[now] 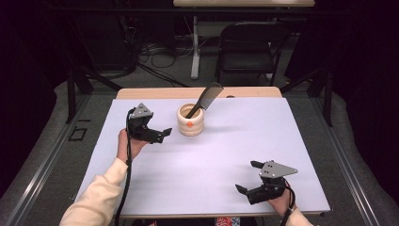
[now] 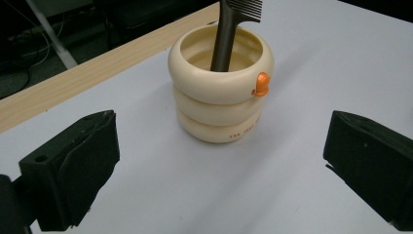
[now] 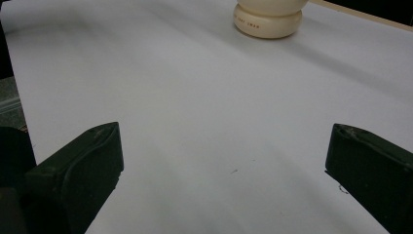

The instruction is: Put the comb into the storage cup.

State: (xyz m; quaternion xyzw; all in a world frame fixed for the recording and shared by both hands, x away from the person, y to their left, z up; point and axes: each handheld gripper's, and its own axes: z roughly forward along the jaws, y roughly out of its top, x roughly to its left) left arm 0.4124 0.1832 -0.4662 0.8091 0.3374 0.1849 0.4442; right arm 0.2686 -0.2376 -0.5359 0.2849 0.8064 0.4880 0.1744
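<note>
One cup (image 1: 191, 120), one comb (image 1: 204, 100) (standing inside), two grippers.

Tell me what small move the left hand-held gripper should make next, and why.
Probably ease the left hand-held gripper forward toward the cream holder. Its jaws stand open and apart from the holder, which sits just ahead between them in the left gripper view, with the black comb leaning in it.

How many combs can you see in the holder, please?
1: a black comb stands tilted in the cream holder near the table's far edge; the holder's inside is partly hidden.
</note>
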